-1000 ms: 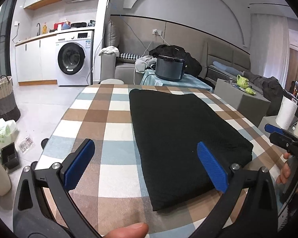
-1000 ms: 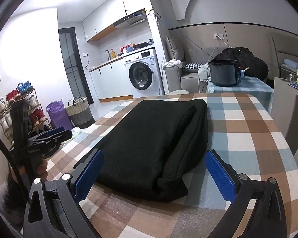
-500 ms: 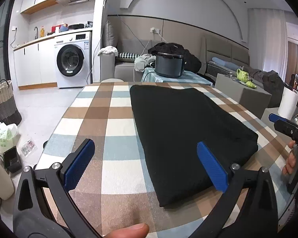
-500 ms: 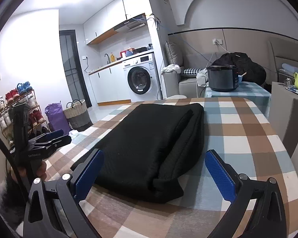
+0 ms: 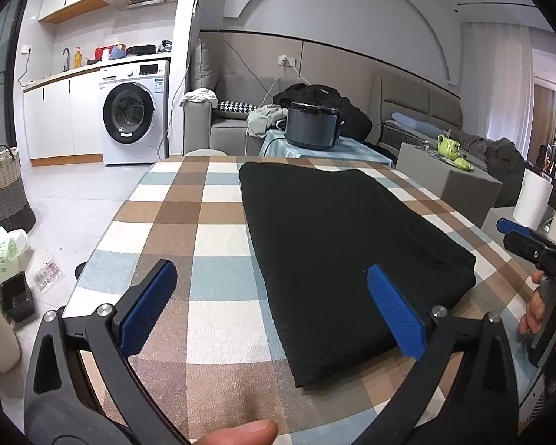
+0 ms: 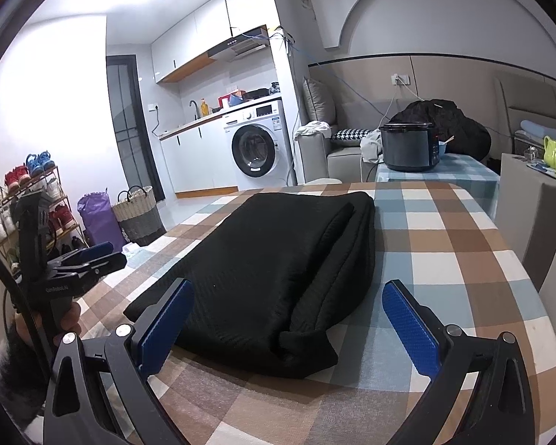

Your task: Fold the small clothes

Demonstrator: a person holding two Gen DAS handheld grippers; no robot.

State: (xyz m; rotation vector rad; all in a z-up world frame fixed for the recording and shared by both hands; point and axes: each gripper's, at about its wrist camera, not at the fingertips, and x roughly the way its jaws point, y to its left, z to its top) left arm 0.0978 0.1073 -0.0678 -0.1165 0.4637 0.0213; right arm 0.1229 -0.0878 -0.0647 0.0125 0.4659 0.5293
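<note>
One folded black garment point(image 5: 337, 244) lies on the checked table point(image 5: 204, 230), ahead of and between two tools, the left tool point(image 5: 270, 311) and right tool point(image 6: 289, 319) both spread wide and empty, each backed slightly off since before; only the right view shows the garment's layered fold edge.

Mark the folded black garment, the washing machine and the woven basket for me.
folded black garment point(image 5: 337, 244), left wrist view, middle of its top face.
washing machine point(image 5: 129, 118), left wrist view, round door.
woven basket point(image 6: 139, 213), right wrist view, front wall.
</note>
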